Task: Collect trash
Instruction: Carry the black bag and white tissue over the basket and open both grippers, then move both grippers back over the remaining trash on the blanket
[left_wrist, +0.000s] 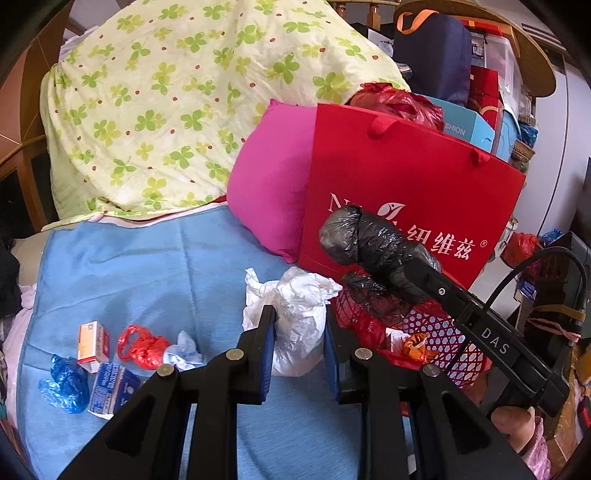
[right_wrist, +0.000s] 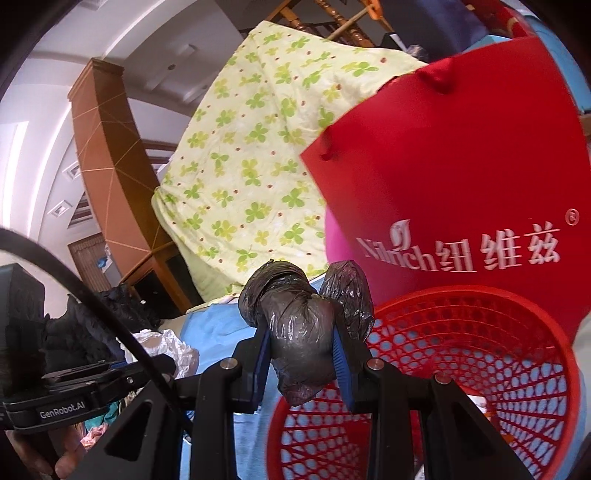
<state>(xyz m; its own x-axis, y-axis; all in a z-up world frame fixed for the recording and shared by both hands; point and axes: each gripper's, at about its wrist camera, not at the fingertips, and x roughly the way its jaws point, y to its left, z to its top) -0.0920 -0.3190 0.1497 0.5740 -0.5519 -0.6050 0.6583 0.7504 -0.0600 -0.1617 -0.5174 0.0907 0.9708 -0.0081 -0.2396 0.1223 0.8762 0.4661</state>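
My right gripper (right_wrist: 302, 354) is shut on a crumpled black plastic bag (right_wrist: 295, 325) and holds it above the near rim of a red mesh basket (right_wrist: 461, 350). In the left wrist view the same bag (left_wrist: 369, 245) hangs over the basket (left_wrist: 443, 332), which holds red and orange scraps. My left gripper (left_wrist: 299, 332) stands around a crumpled white plastic bag (left_wrist: 299, 314) on the blue blanket (left_wrist: 147, 277); its jaws touch the bag's sides.
Left on the blanket lie a small orange box (left_wrist: 92, 341), a red bag scrap (left_wrist: 142, 345), a blue tissue (left_wrist: 183, 350), a blue wrapper (left_wrist: 66, 384) and a blue-white carton (left_wrist: 110, 387). A red paper bag (left_wrist: 406, 184), pink pillow (left_wrist: 269, 177) and clover quilt (left_wrist: 166, 103) stand behind.
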